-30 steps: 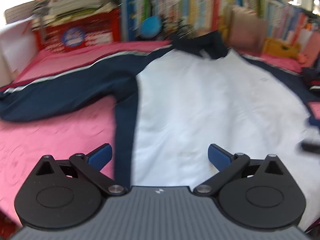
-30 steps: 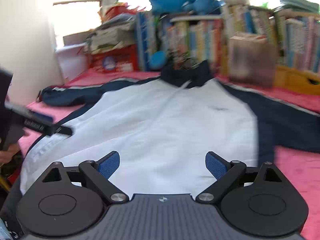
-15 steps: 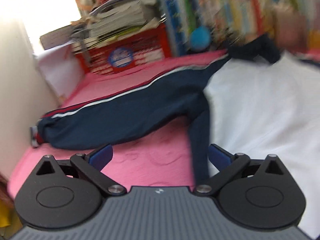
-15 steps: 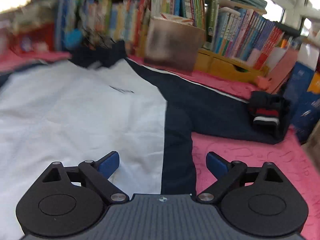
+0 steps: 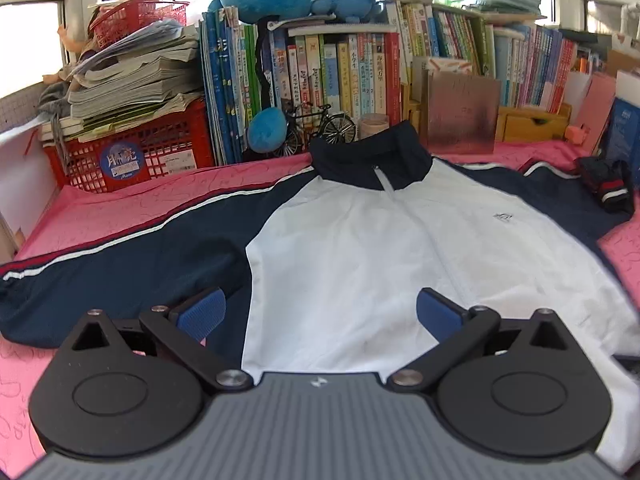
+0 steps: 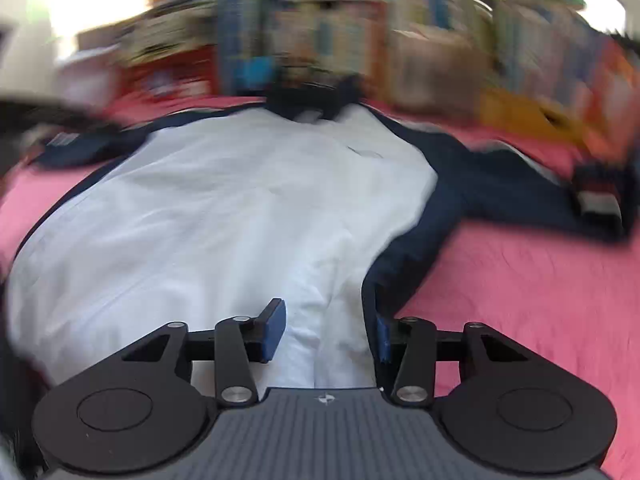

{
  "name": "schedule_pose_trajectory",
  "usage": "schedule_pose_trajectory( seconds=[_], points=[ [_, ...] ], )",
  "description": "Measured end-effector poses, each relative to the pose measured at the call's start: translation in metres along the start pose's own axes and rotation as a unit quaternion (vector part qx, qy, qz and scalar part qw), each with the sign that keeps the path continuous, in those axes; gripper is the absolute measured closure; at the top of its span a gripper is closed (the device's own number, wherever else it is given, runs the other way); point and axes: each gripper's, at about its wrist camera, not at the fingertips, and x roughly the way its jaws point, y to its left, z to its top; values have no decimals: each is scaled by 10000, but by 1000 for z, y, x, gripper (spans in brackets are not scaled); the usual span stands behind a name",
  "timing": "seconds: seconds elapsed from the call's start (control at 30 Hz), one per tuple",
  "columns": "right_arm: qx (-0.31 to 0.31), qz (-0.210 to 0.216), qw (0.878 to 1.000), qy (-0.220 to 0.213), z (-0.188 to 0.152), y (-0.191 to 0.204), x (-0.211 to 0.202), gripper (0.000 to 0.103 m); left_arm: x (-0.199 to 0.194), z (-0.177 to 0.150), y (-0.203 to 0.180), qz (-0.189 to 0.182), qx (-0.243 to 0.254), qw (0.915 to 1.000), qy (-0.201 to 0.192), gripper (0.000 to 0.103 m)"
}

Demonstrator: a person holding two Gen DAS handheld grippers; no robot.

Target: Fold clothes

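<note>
I see the white zip-up jacket with navy sleeves (image 5: 360,248) spread flat, front up, on the pink patterned bedspread (image 5: 120,200). My left gripper (image 5: 320,316) hovers over its hem, jaws wide apart. My right gripper (image 6: 326,334) has its jaws closing around a bunched fold of hem.

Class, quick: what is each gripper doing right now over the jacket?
Left gripper: open, holding nothing, above the white-and-navy zip jacket.
Right gripper: jaws closing, the jacket's bunched hem fabric between them; a firm grip cannot be told.
</note>
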Motion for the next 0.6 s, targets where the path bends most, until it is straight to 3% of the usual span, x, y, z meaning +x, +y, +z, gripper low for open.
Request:
schedule_pose_trajectory(
  seconds=[0.03,0.07,0.13,0.23,0.33,0.37,0.4,0.43,0.47,0.53,0.6],
  points=[
    [146,-219,9996,-131,9,-13,1,52,8,0,-2,66,15,9999,84,0],
    [293,-438,9983,-262,17,-26,3,35,16,-1,-5,132,29,9998,169,0],
    [726,-1058,9908,-431,36,-64,13,18,29,-4,-9,234,34,9991,344,0],
    [740,-2303,9695,-386,63,-126,58,18,44,-12,-8,381,1,9977,562,0],
    [212,-3715,9282,-18,78,-176,122,16,58,-20,-6,526,-59,9956,776,0],
    [145,-3867,9219,174,80,-191,142,17,60,-22,-5,503,-121,9953,821,0],
    [125,-3957,9175,379,81,-206,161,25,62,-23,-3,479,-183,9949,866,0],
    [240,-3928,9175,575,82,-221,173,56,64,-23,-3,473,-205,9947,889,0],
    [432,-4040,9115,642,84,-235,178,63,65,-24,-3,468,-227,9945,911,0],
    [939,-4640,8799,413,94,-262,164,61,67,-23,-2,446,-231,9944,931,0],
    [1108,-5195,8472,23,104,-275,137,51,70,-22,-1,410,-234,9945,935,0]
  ],
)
